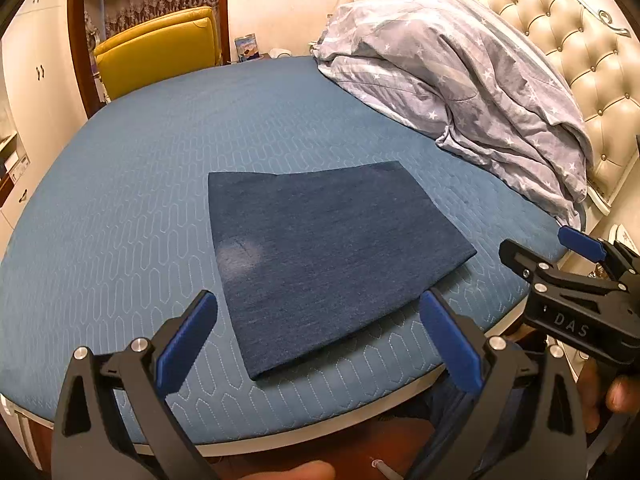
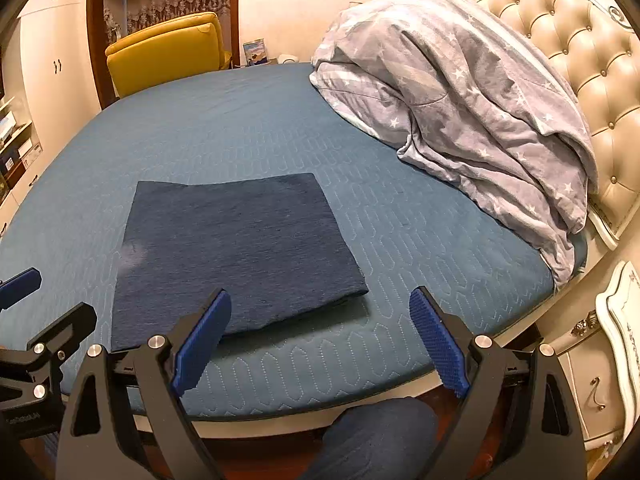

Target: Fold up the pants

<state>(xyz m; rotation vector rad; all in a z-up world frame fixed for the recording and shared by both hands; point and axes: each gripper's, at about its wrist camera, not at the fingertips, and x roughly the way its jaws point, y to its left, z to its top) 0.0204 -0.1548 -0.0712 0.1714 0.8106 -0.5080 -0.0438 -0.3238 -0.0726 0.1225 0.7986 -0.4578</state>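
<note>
Hovering spread and empty, both grippers could snag the folded pants and undo them.

It is a home bedroom: a bed with blue quilted mattress cover, cream tufted leather headboard, crumpled grey star-print duvet, white cupboards.

The pants are matt, denim-like cloth at frame centre. The bed cover is quilted, stitched fabric. Upper right, the headboard looks glossy tufted leather; the duvet is soft, crumpled cloth.
</note>
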